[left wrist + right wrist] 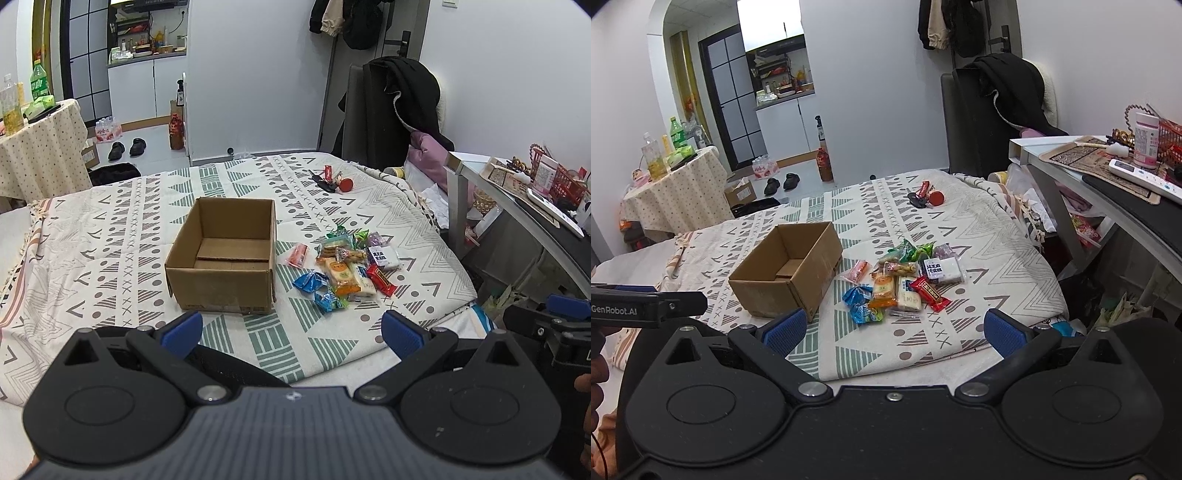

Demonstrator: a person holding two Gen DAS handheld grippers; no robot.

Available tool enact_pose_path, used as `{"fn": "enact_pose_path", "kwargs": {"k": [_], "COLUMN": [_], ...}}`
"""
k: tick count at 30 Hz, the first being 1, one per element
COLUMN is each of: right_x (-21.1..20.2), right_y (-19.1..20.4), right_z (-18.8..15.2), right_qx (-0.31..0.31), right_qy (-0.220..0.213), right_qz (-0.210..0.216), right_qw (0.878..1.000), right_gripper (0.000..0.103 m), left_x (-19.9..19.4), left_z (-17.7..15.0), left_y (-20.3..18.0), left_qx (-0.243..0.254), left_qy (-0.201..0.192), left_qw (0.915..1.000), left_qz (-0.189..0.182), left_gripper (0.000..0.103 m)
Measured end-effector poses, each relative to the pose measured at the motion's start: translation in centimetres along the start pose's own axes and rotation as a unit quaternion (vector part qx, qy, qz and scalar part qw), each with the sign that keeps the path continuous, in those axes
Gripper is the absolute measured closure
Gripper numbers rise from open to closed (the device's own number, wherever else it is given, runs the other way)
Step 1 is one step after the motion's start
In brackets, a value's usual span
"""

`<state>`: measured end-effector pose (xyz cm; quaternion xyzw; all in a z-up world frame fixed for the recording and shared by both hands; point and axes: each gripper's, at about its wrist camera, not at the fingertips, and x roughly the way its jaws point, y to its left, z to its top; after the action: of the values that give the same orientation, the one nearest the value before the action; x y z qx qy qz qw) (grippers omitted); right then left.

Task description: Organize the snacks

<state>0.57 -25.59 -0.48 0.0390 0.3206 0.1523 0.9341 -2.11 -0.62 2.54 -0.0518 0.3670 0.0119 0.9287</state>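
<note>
The heap of small wrapped snacks (pixel 905 280), in blue, orange, red, green and white packets, lies on the bed just to the right of an open brown cardboard box (pixel 786 275), which looks empty. A pink packet (pixel 857 270) sits apart from the heap, between it and the box wall, and two crinkled blue packets (pixel 319 291) mark the heap's near edge.

Neither tool has reached anything. The left gripper (pixel 291 332) hovers near the bed's front edge with its blue-padded fingers (pixel 183 332) spread wide and empty; the right gripper (pixel 905 332) hangs likewise, released and holding nothing.

The sorting seems not yet begun. A sound first pick would be a loose outlier such as the pink packet or a blue one, since the centre packets overlap and may drag neighbours along. The slick wrappers and the soft bedding will likely give way under pressure, so a low, flat approach and a pinch across a packet's narrow side would serve best, followed by a drop well inside the box.

The bed carries a cream cover (pixel 122 236) patterned with green and grey triangles. A bunch of keys (pixel 330 181) lies farther back. A cluttered counter (pixel 1108 177) stands to the right, and a dark chair draped with a black coat (pixel 402 107) stands behind.
</note>
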Motion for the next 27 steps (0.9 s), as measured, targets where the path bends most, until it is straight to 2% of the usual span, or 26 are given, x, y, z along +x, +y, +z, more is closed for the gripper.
{"fn": "enact_pose_path", "kwargs": {"k": [9,21,27], "right_x": [1.2,4.1,6.0], "right_y": [-0.5,-2.2,-3.6], "right_z": [0.4,1.4,1.8], "right_qx": [0.004,0.023,0.035], "right_qy": [0.005,0.02,0.034], "right_qz": [-0.004,-0.003,0.013], "right_qw": [1.0,1.0,0.999], "right_gripper": [0.0,0.0,0.0], "left_x": [0.8,4.0,6.1], "left_z": [0.8,2.0,2.6], "left_y": [0.5,0.2,-0.5], "left_qx": [-0.003,-0.012,-0.016], "left_qy": [-0.002,0.007,0.014], "left_qw": [1.0,0.9999,0.9998], "left_qz": [0.001,0.002,-0.006], "left_gripper": [0.001,0.001,0.001]}}
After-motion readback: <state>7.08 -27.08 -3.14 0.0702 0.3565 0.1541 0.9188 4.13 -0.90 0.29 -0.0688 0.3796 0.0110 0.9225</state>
